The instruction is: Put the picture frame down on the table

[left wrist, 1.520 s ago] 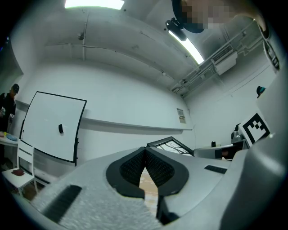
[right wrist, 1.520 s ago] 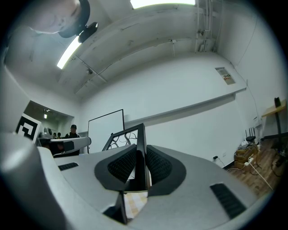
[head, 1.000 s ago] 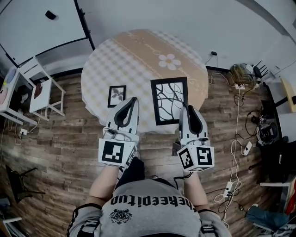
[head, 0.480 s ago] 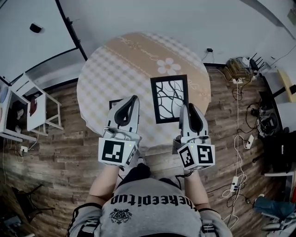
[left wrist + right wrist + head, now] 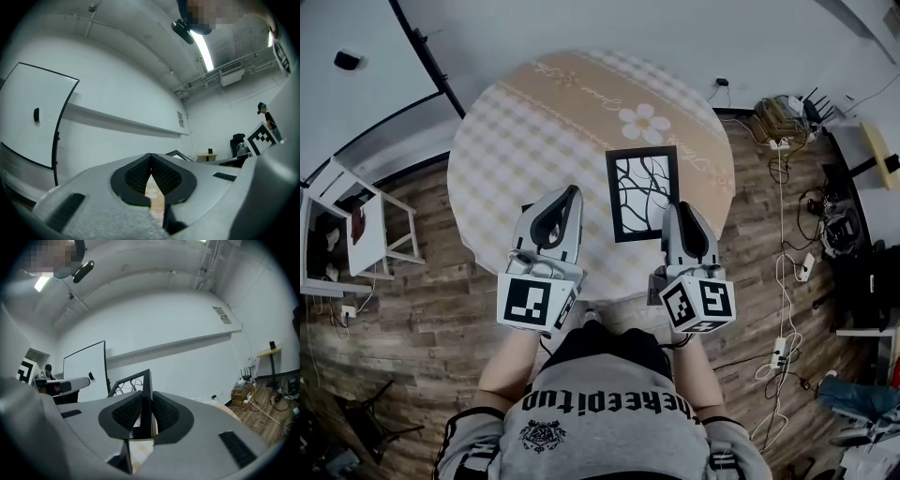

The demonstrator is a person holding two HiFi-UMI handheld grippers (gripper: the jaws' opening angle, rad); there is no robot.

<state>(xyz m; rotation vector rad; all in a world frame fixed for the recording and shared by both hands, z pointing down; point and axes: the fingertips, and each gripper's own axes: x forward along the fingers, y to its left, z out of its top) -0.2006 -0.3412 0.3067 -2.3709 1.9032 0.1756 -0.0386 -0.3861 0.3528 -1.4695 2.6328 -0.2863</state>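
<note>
A large black picture frame point(image 5: 642, 192) with a branch drawing hangs over the near part of the round checked table point(image 5: 516, 131). My right gripper point(image 5: 673, 210) is shut on the frame's lower right edge. In the right gripper view the frame point(image 5: 133, 380) rises upright from between the jaws of the right gripper point(image 5: 146, 403). My left gripper point(image 5: 573, 191) hovers over the table to the left of the frame, shut and empty. In the left gripper view, the left gripper point(image 5: 150, 165) has its pads meeting, and the frame's top corner point(image 5: 178, 154) peeks over the right jaw.
Only a sliver of a small dark picture frame point(image 5: 525, 208) shows on the table beside the left gripper. A flower print point(image 5: 643, 122) marks the far side of the cloth. A white stand point(image 5: 347, 234) is at left. Cables and a power strip point(image 5: 783, 352) litter the wooden floor at right.
The view has moved closer over the table. Both grippers and the held frame now sit further over the tabletop, and the small frame has slipped behind the left gripper.
</note>
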